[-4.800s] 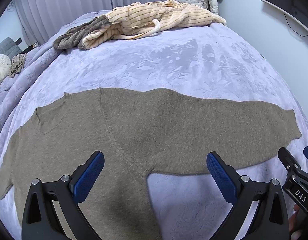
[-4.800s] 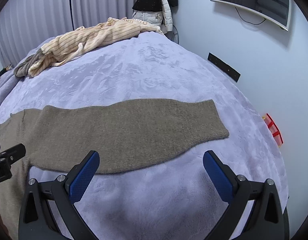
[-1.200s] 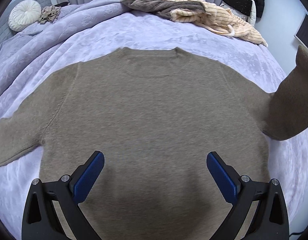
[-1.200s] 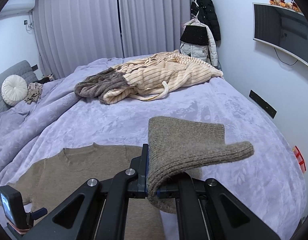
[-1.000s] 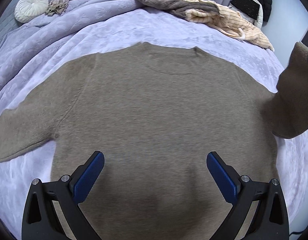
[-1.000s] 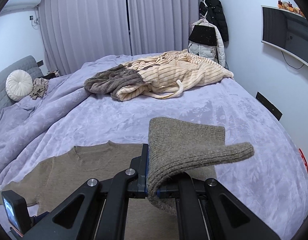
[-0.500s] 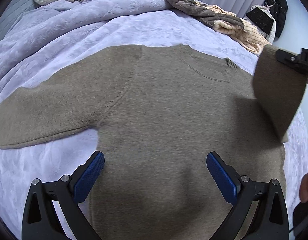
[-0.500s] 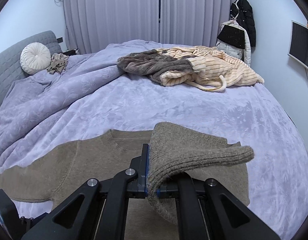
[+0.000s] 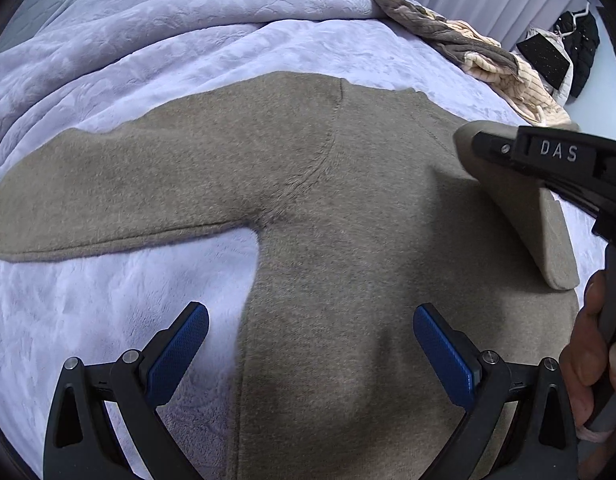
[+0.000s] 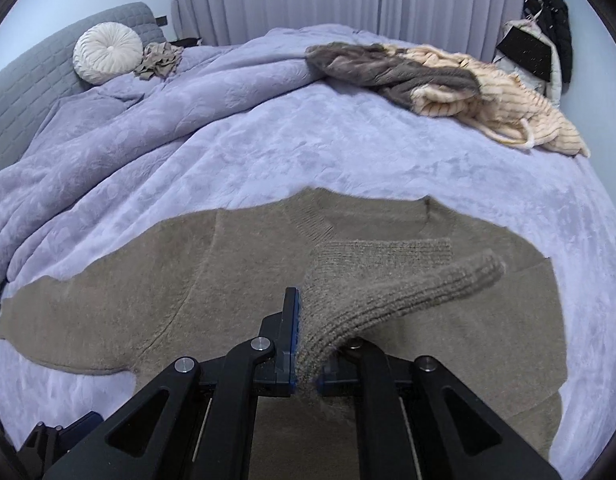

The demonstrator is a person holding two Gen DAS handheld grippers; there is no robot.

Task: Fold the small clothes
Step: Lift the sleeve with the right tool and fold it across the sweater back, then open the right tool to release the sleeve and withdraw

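Note:
A brown knit sweater [image 9: 347, 216] lies flat, front down, on the lilac bedspread [image 9: 108, 300]; it also shows in the right wrist view [image 10: 188, 280]. Its left sleeve [image 9: 108, 184] stretches out to the left. My right gripper [image 10: 306, 344] is shut on the cuff of the right sleeve [image 10: 387, 276] and holds it lifted and folded over the sweater's body; it appears in the left wrist view [image 9: 547, 156]. My left gripper [image 9: 309, 344] is open and empty, hovering above the sweater's lower body by the left armpit.
A heap of cream striped and grey-brown clothes [image 10: 447, 76] lies at the far right of the bed. A round white cushion [image 10: 108, 54] and a small crumpled cloth [image 10: 160, 58] sit by the grey headboard [image 10: 28, 92]. Jackets [image 10: 543, 20] hang at the wall, right.
The right gripper has carried the sleeve cuff leftward over the sweater's body. The left gripper has shifted left, so the left sleeve and armpit now fill its view.

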